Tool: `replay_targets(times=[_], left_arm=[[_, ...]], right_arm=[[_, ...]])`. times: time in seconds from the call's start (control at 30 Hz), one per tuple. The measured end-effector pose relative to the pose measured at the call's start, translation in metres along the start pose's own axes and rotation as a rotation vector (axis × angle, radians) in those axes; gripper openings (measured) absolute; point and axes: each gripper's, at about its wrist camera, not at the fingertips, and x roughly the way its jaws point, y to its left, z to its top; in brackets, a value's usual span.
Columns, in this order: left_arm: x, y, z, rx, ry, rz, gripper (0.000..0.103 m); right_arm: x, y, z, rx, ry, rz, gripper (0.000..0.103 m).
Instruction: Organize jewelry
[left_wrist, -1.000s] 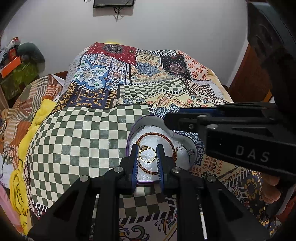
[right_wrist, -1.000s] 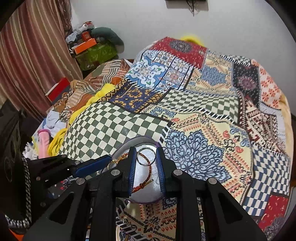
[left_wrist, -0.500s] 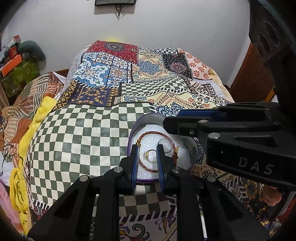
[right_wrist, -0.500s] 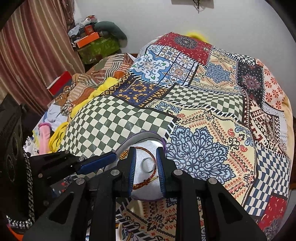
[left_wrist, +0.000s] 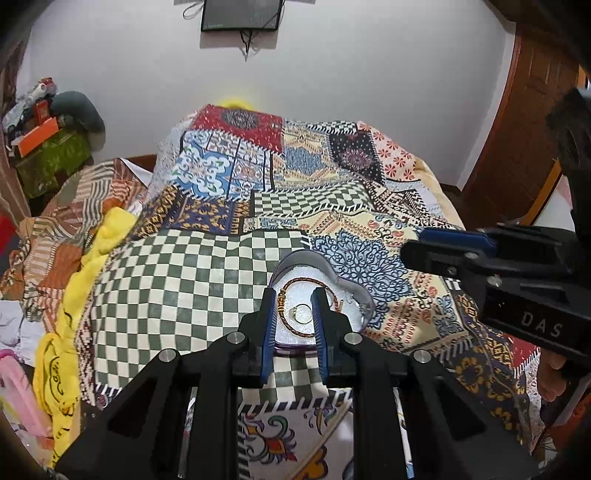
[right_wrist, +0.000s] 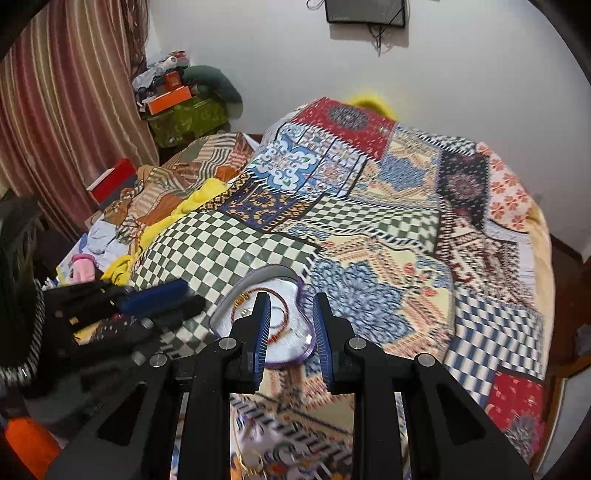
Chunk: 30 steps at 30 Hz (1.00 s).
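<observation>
A heart-shaped tray (left_wrist: 303, 258) with a purple rim and white lining lies on the patchwork bedspread. In it lie a braided red-and-gold bracelet (left_wrist: 304, 281) and a small gold ring (left_wrist: 301, 313). My left gripper (left_wrist: 295, 314) hovers above the tray's near side, its jaws a narrow gap apart with nothing held; the ring shows through the gap on the lining below. My right gripper (right_wrist: 291, 317) hangs over the tray (right_wrist: 273, 274), its jaws opening with nothing between them. The bracelet (right_wrist: 286, 315) shows in that gap. Each gripper appears in the other's view: right (left_wrist: 413, 247), left (right_wrist: 184, 297).
The bedspread (left_wrist: 207, 288) covers the whole bed. Yellow cloth (left_wrist: 85, 280) and crumpled clothes lie along its left edge. Boxes and a green bag (right_wrist: 184, 114) are stacked by the striped curtain. A wooden door (left_wrist: 524, 140) stands at the right. Something thin and gold (right_wrist: 245, 459) lies blurred near me.
Both grippers have risen and drawn back, so the tray looks smaller. The right jaws stand slightly wider, and the silver ring seen between them a second ago is gone from the gap.
</observation>
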Motion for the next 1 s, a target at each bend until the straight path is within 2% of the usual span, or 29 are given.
replay_targets(times=[0.13,0.43,0.73,1.0], left_arm=[[-0.017,-0.007,-0.003,0.011,-0.007,0.000,0.020],[-0.048,-0.027,-0.027,0.044,0.002,-0.010,0.031],[-0.051,-0.054,-0.057,0.081,0.058,-0.044,0.031],[-0.033,-0.071,-0.085,0.097,0.144,-0.074,0.031]], right_arm=[[-0.020,-0.002,-0.010,0.000,-0.031,-0.030,0.038],[-0.057,-0.010,-0.039,0.023,-0.070,-0.062,0.039],[-0.074,-0.011,-0.076,0.010,-0.061,-0.104,0.039],[-0.070,-0.018,-0.109,0.017,-0.001,-0.120,0.039]])
